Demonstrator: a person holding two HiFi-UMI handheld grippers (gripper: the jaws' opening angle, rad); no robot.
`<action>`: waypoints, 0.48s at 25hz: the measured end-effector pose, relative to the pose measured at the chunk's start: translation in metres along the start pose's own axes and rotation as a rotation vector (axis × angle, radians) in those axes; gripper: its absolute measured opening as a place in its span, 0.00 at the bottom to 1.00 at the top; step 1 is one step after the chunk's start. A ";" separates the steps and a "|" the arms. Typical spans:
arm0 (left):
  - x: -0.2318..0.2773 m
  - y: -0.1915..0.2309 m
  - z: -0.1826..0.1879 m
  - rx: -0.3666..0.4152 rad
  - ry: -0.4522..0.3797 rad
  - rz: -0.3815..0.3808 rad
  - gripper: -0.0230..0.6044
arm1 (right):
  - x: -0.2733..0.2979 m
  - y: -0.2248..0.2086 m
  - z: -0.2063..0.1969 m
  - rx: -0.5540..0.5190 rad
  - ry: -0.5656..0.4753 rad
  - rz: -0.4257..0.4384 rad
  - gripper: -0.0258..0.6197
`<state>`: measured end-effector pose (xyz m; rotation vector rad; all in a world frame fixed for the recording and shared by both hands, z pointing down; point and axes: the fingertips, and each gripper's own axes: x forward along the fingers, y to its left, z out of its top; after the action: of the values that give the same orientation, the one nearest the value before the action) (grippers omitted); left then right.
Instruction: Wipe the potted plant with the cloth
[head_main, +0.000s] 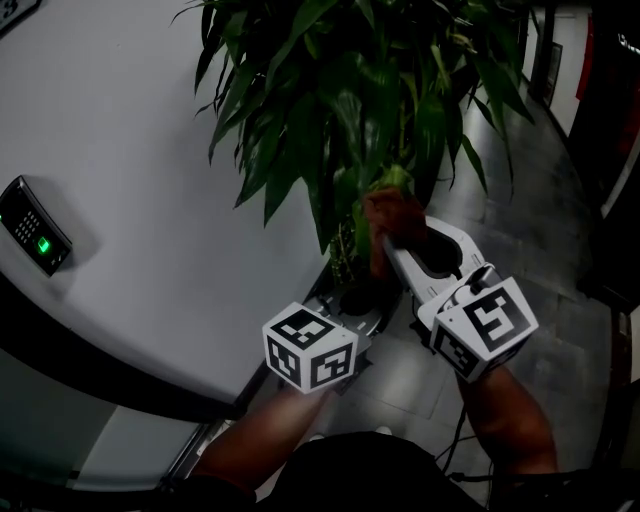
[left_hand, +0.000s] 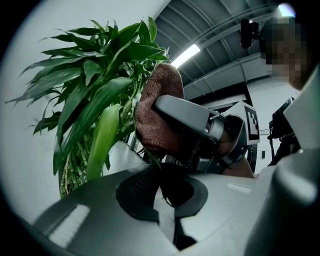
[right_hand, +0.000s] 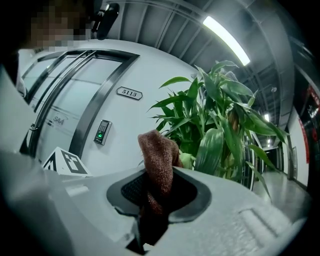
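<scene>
1. Step in hand: this was judged to be the wiping stroke itself. The right tongs (right_hand: 155, 197) were clenched on the cloth (right_hand: 159, 155), whose free end stood up out of the jaws.
2. Location of the cloth: it was pressed against the lower foliage of the potted plant (head_main: 340, 110), on the side of the plant nearest the person.
3. The left tongs (left_hand: 167, 192) were closed and sat low beside the plant, beneath the cloth. A thin leaf tip ran down to the seam between the jaws. Whether it was pinched there could not be settled.
4. Progress: most of the plant's leaves stood above the cloth, so the greater part of the wiping appeared to remain.
5. Next move: the cloth would probably need drawing along one blade from stem to tip under light pressure. The broad leaf (left_hand: 102, 140) just beside the cloth was the nearest candidate.
6. Caution: a blade of this kind would likely bend away, so support from beneath by the left tongs was advisable.
</scene>
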<state>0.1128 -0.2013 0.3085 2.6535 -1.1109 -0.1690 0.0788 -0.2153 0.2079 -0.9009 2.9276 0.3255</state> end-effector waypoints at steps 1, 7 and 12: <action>0.000 0.000 0.000 0.002 0.002 -0.001 0.06 | -0.001 0.001 -0.001 0.001 0.006 0.001 0.16; 0.001 0.000 0.000 0.022 0.005 0.004 0.06 | -0.006 0.006 -0.011 0.021 0.073 0.032 0.16; 0.002 0.001 0.001 0.040 0.008 0.012 0.06 | -0.013 0.014 -0.019 -0.002 0.119 0.071 0.16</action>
<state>0.1130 -0.2034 0.3078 2.6792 -1.1394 -0.1352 0.0814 -0.2013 0.2306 -0.8465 3.0743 0.2878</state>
